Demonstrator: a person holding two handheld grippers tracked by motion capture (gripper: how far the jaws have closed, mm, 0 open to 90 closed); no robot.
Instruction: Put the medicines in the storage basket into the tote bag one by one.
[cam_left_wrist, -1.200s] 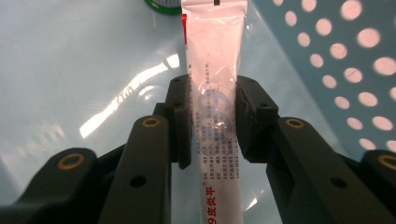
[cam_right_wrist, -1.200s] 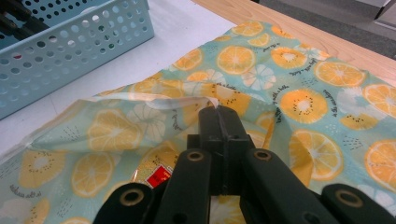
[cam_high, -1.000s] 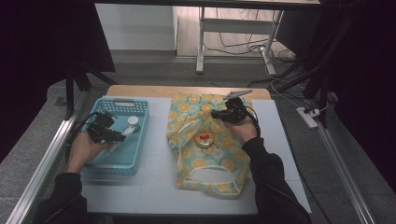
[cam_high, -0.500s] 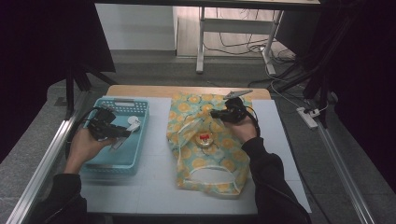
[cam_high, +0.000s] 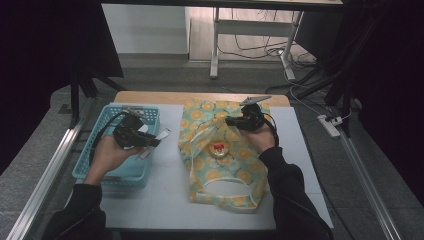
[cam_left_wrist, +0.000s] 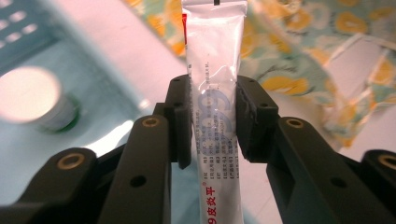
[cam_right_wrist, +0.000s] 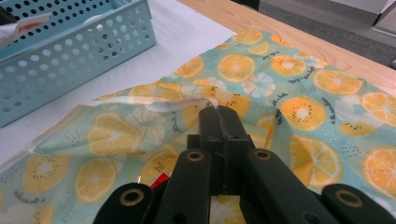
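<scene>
Tube (cam_left_wrist: 215, 70) in left gripper (cam_high: 150, 142) (palm up) beside basket (cam_high: 90, 165)

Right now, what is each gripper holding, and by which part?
Left gripper: a white printed tube, clamped across its middle. Right gripper: the orange-slice patterned plastic bag, pinched at a fold of its upper edge.

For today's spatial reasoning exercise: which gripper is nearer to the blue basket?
Left. The left gripper, holding a white tube, hovers at the blue basket's right edge. The right gripper is off to the side, pinching the fruit-print bag.
</scene>
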